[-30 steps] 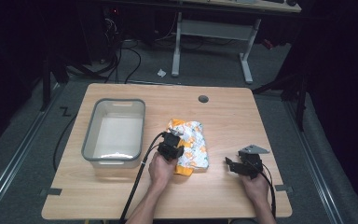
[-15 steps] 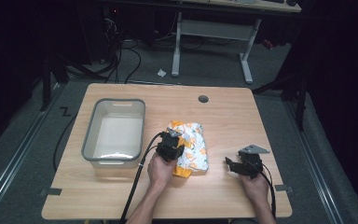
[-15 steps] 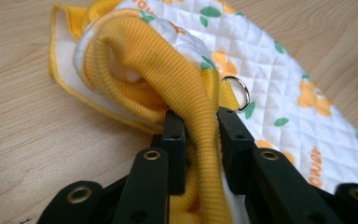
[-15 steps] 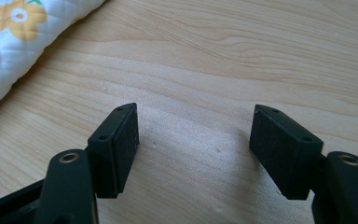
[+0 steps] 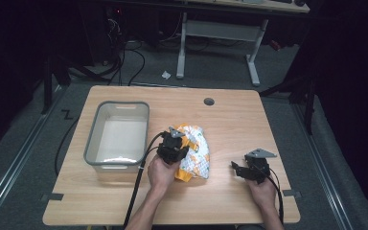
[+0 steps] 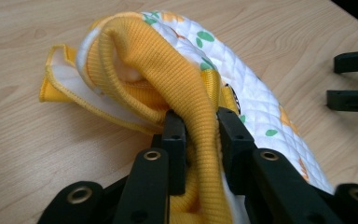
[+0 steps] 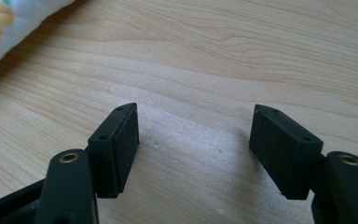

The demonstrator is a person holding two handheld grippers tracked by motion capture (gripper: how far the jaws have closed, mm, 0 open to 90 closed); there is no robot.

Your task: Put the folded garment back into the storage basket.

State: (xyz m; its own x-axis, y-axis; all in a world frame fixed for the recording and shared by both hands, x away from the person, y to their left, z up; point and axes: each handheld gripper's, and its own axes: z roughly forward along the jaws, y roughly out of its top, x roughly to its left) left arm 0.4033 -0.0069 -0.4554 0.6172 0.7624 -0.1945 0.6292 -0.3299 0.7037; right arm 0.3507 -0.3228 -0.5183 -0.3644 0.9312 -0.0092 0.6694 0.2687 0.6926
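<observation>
Left tongs (image 6: 196, 135) clamp the cloth's (image 6: 177, 79) yellow rib; right tongs (image 7: 193, 149) gape wide at its 4 o'clock.

a ribbed yellow knit band (image 6: 168, 88) and quilted white cloth (image 6: 261, 107) are seen on a matt, smooth wooden table (image 6: 51, 154).
</observation>
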